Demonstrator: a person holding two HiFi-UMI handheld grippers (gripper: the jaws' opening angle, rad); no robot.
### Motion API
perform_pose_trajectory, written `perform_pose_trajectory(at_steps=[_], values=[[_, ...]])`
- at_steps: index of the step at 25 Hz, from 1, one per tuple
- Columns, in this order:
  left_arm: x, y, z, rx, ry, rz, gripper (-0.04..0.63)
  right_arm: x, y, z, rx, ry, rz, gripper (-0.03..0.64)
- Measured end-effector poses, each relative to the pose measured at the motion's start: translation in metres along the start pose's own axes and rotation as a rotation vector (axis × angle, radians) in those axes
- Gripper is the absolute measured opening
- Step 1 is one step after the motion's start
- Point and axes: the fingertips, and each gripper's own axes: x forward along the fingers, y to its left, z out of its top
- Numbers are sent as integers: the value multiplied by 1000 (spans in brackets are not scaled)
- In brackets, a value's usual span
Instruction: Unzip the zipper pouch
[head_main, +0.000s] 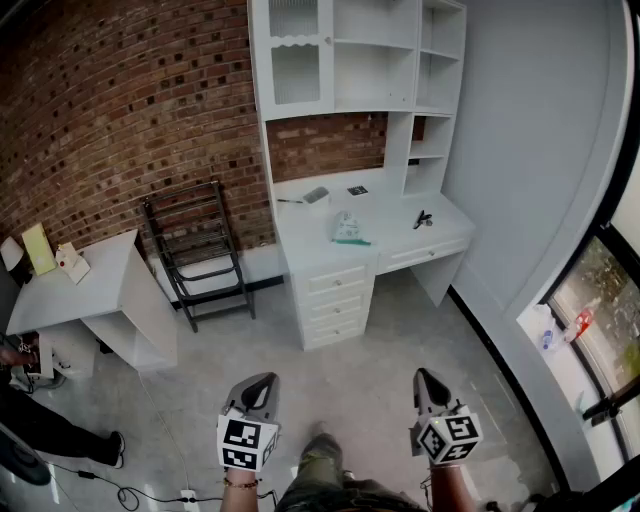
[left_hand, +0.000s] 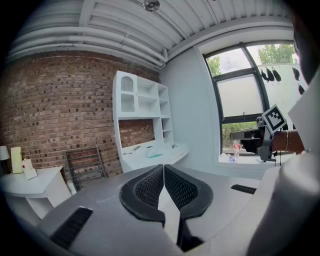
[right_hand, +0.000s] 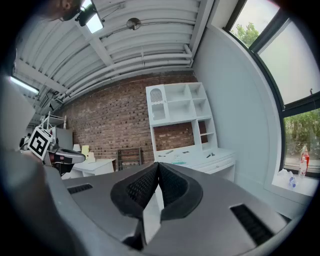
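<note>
Zipper pouch (head_main: 349, 231), taken to be the small pale and teal item, is seen in the head view lying on the white desk (head_main: 400, 238) by the brick wall (head_main: 120, 110). It is well apart from both grippers, which are held low over the floor (head_main: 360, 370). The left gripper (head_main: 262, 384) and right gripper (head_main: 428, 379) are carried with nothing in them.

In the left gripper view the two pads are pressed together, empty, and the pouch is made out only as a teal speck on the desk far ahead.

In the right gripper view the jaws are likewise closed on nothing.

The pouch is judged light, soft and apt to slide — the fabric by the zip's end is best pinned by one gripper and the pull tab pinched by the other. No brand or writing can be read at this range.
</note>
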Motion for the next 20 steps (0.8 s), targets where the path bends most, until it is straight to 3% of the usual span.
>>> perform_pose_trajectory(at_steps=[14,20], values=[[-2,7,-11,-40,12,-9,0,6,6,1,-93,29,-21,2],[-2,8,-12,-56,-16,-17,2,7,4,1,-67,8,-31,2]])
